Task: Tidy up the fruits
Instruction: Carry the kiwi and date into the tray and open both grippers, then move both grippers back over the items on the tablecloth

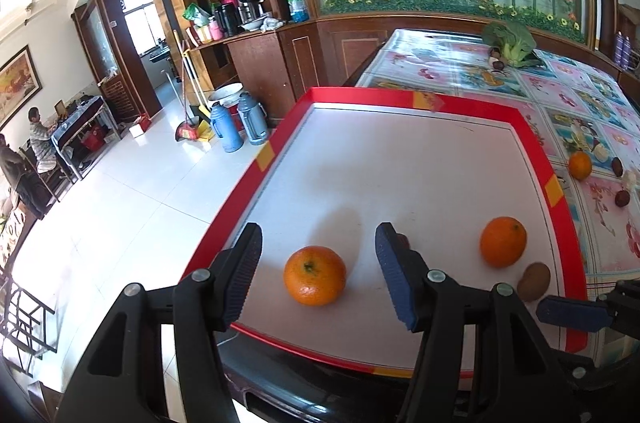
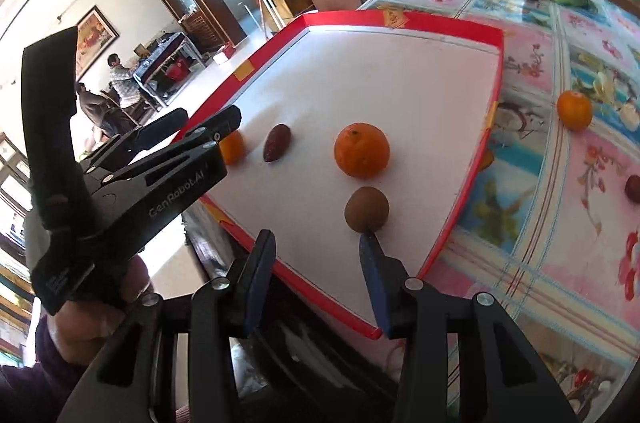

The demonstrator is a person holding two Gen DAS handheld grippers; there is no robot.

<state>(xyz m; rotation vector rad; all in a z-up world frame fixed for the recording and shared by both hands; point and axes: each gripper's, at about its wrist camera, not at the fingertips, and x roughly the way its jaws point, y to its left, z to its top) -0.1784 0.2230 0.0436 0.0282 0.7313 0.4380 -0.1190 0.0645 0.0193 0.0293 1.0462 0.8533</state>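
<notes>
Closing squarely on the near orange [image 1: 315,275] would go best with the left gripper [image 1: 318,273] lowered until its pads straddle the fruit's widest part; its jaws gape wide, empty, level over the red-rimmed tray [image 1: 400,97]. To the right, the right gripper [image 2: 316,277], also wide and empty, points at the kiwi [image 2: 367,209].

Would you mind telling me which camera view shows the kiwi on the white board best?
The right wrist view: the kiwi sits whole and unobstructed just ahead of the open right gripper. The left wrist view catches it small, near the lower right edge.
</notes>
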